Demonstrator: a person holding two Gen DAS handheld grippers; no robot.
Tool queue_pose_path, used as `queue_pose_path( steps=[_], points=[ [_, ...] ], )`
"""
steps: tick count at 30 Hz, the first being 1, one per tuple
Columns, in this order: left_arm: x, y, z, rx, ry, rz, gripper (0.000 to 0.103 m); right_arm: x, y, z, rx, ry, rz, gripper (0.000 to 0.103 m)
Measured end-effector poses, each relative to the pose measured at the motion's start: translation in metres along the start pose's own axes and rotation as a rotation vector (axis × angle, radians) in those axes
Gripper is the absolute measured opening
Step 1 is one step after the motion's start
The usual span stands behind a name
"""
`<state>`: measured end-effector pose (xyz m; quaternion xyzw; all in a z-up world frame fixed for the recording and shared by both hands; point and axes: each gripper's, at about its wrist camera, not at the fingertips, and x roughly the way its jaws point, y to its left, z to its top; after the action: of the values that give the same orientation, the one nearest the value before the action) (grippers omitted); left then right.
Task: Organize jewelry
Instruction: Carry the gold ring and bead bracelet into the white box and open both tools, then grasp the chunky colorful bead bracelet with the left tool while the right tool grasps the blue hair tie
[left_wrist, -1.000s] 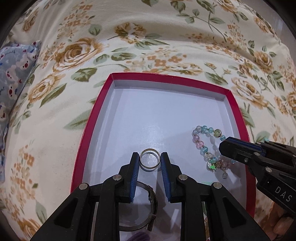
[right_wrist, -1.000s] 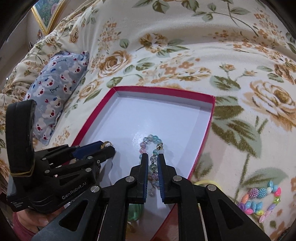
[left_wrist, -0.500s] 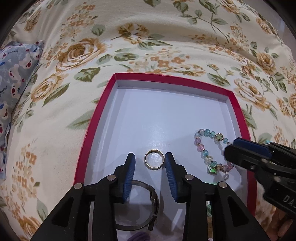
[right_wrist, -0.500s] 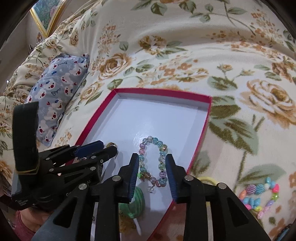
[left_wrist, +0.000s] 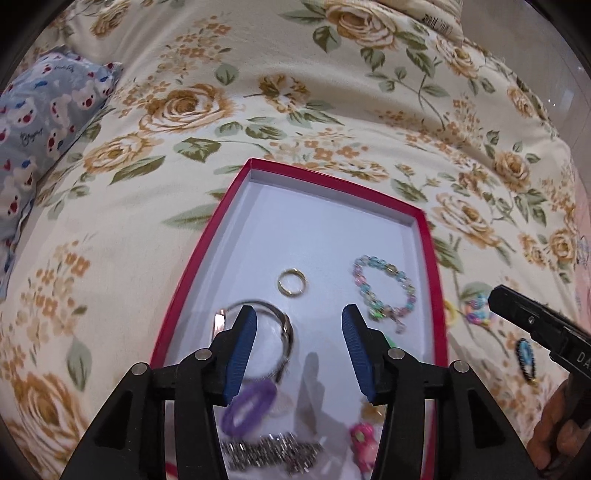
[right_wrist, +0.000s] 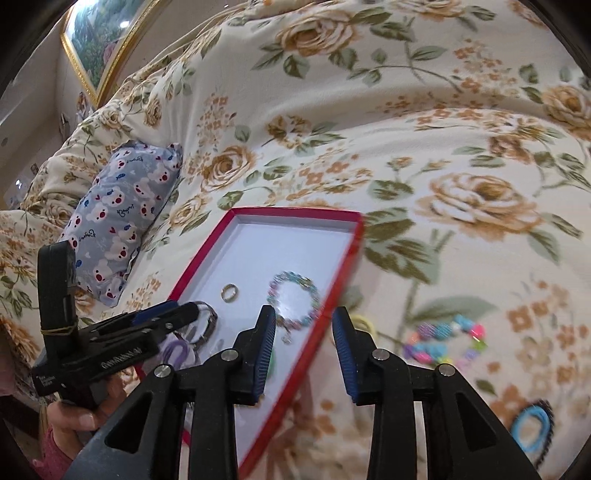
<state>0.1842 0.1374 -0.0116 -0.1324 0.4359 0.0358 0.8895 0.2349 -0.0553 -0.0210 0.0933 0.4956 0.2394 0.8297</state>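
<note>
Floral bedspread (left_wrist: 332, 110) beneath red-rimmed box (left_wrist: 192, 280) — gold ring (left_wrist: 292, 282) inside — left tool (left_wrist: 299, 332) and right tool (right_wrist: 303, 334) both spread, empty.

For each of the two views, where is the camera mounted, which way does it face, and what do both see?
Left wrist: on the left claw, facing down into the red box; the right claw shows at right.
Right wrist: on the right claw, over the box's right edge; the left claw and holding hand show at left.
Shared: gold ring, bead bracelet, pillow.
</note>
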Motion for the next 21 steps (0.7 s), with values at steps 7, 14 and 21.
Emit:
queue_pose_path(
  steps=[7,14,21],
  points=[
    [-0.030,-0.011,-0.017,0.015,-0.020,-0.041,0.054,-0.040,-0.025,-0.022,0.024,-0.020,-0.059,0.037],
    [-0.038,-0.025,-0.030,0.049,0.003,-0.077,0.054,-0.076,-0.052,-0.049,0.059,-0.034,-0.127,0.038],
    [-0.043,-0.042,-0.036,0.096,0.014,-0.112,0.054,-0.102,-0.078,-0.073,0.115,-0.041,-0.185,0.038]
  ],
)
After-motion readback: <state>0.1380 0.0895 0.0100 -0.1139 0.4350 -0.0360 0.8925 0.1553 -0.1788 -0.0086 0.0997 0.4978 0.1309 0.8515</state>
